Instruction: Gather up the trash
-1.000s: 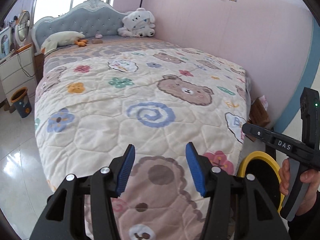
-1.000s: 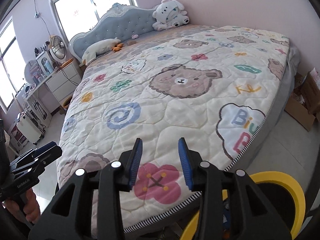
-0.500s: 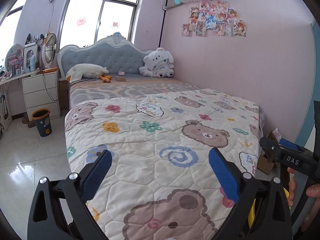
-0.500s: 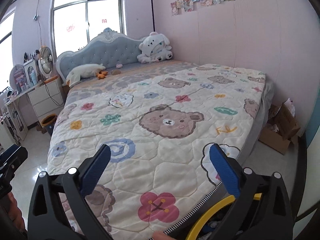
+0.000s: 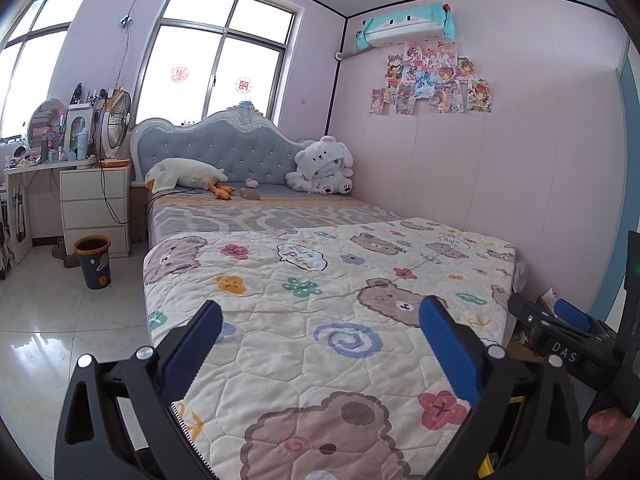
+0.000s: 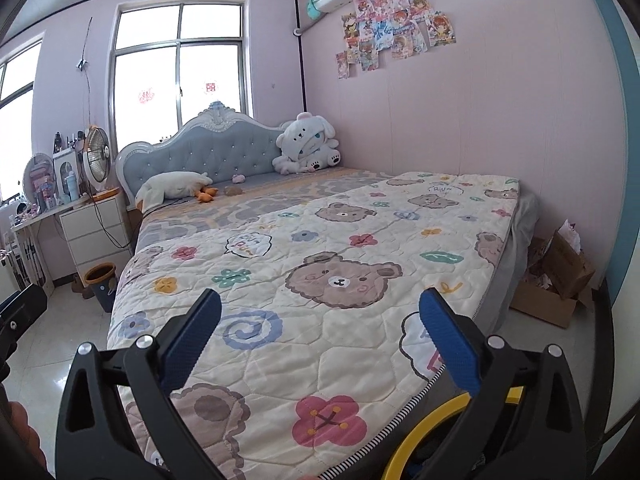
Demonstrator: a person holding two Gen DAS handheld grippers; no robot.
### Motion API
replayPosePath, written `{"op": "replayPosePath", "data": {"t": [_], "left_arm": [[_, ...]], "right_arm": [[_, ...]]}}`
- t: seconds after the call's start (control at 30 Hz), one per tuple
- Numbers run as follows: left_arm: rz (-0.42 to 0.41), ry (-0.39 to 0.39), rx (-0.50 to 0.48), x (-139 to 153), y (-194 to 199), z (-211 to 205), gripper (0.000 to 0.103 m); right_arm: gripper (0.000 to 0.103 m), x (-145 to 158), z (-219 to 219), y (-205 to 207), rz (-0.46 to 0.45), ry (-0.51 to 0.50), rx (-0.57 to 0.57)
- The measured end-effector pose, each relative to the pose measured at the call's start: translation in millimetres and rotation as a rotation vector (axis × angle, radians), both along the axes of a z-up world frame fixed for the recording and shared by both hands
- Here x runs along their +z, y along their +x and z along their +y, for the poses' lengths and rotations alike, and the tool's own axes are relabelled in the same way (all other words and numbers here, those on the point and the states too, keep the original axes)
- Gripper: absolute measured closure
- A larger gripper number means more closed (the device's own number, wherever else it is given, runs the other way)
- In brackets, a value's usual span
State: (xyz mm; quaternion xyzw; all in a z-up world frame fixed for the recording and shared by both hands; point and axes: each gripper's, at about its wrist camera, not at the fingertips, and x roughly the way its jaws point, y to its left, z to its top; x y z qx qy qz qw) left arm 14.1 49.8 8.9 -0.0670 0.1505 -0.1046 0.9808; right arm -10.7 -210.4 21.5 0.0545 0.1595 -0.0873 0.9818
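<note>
My left gripper (image 5: pixel 320 344) is wide open and empty, held above the foot of the bed (image 5: pixel 304 280). My right gripper (image 6: pixel 320 340) is also wide open and empty, over the bed's (image 6: pixel 340 264) near right corner. A yellow-rimmed bin (image 6: pixel 428 428) sits on the floor just below the right gripper, partly hidden by its fingers. A small brown lump (image 5: pixel 250 194) and a small pink one (image 5: pixel 251 182) lie near the headboard; they also show in the right wrist view (image 6: pixel 233 190). The right gripper shows at the left wrist view's right edge (image 5: pixel 560 344).
A blue waste basket with an orange rim (image 5: pixel 93 261) stands on the floor left of the bed, by a white drawer unit (image 5: pixel 95 204). Open cardboard boxes with paper (image 6: pixel 556 276) sit by the right wall. A plush goose (image 5: pixel 184 174) and plush bear (image 5: pixel 322 166) lie at the headboard.
Both grippers opened from narrow to wide and tilted up, so the views swung from the quilt to the whole room, window and wall posters.
</note>
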Motion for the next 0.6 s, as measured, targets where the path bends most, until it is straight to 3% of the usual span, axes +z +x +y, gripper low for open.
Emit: {"op": "replayPosePath", "data": {"t": [0.6], "left_arm": [[0.005, 0.000, 0.000, -3.6, -1.0, 0.5, 0.008]], "right_arm": [[0.008, -8.6, 1.7, 1.3, 0.018, 0.023, 0.003]]}}
